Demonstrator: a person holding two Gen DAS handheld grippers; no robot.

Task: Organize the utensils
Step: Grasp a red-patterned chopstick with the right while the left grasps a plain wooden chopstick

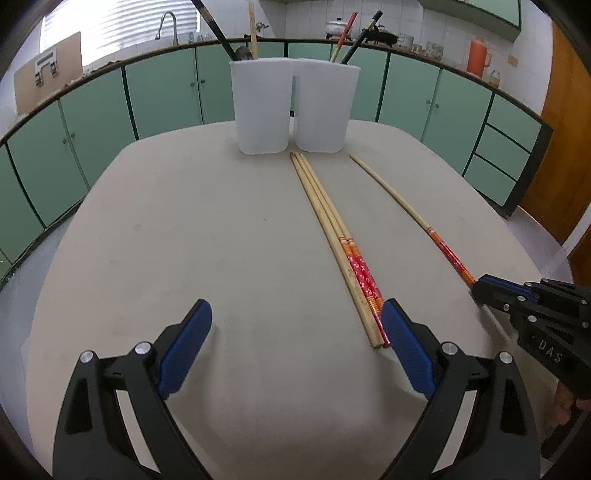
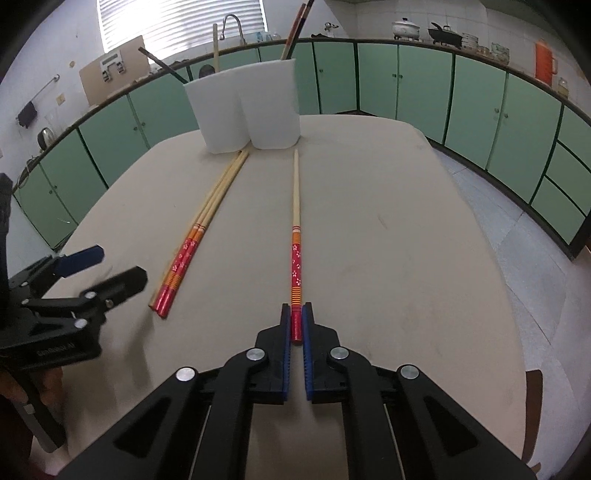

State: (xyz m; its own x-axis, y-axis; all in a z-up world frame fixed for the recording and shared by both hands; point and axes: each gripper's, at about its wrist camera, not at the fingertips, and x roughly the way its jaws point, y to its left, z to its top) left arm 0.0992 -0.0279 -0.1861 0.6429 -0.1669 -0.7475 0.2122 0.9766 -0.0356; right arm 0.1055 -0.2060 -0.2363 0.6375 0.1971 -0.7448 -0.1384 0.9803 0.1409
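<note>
Two white holder cups (image 1: 291, 107) stand side by side at the far end of the beige table (image 1: 184, 221) and hold several utensils; they also show in the right wrist view (image 2: 247, 107). Three chopsticks (image 1: 340, 247) lie bundled in front of the cups, seen too in the right wrist view (image 2: 192, 243). My left gripper (image 1: 295, 332) is open and empty, its right finger beside the bundle's red ends. A single red-handled chopstick (image 2: 295, 236) lies to the right. My right gripper (image 2: 296, 325) is shut on its red end, at table level.
Green cabinets (image 1: 406, 88) ring the room under a counter with a sink tap (image 1: 168, 26), pots and an orange flask (image 1: 478, 55). A cardboard box (image 1: 48, 74) leans at the back left. The table edge drops to tiled floor (image 2: 517, 229) on the right.
</note>
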